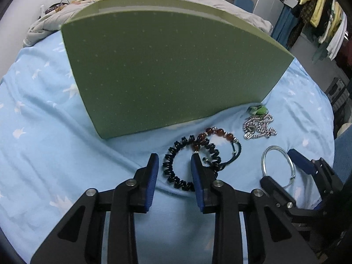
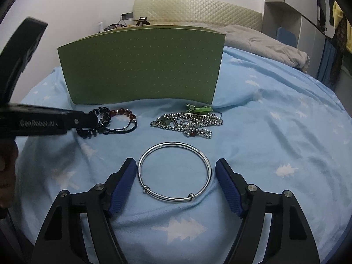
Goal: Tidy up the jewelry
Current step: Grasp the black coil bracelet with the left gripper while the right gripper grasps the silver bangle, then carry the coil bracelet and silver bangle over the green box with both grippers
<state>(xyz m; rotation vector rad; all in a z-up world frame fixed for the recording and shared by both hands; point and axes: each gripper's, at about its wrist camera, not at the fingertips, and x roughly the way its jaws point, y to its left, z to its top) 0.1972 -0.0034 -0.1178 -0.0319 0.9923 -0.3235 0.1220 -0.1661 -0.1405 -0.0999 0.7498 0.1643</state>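
Nearest the right gripper (image 2: 175,171), the silver bangle (image 2: 175,171) lies flat on the bed (image 2: 275,132), inside the gap between the wide-spread fingers (image 2: 123,184), which hold nothing. They look not quite touching its rim. To lift it well, I judge the fingers should close on one side of the hoop rather than squeeze across it, since a thin ring on soft bedding would likely skid or tip.

The left gripper (image 1: 175,165) is also parted and empty, its fingers (image 1: 198,171) straddling one arc of the black coiled bracelet (image 1: 173,171). That coil overlaps the red bead bracelet (image 1: 211,134), so a low, square pinch on the coil alone should avoid dragging both.

Further off lies the silver bead chain (image 2: 189,123), heaped, with a green clip (image 2: 198,109) just beyond it. Farthest stands the green box (image 2: 143,66), upright on the bed, probably where the pieces belong.
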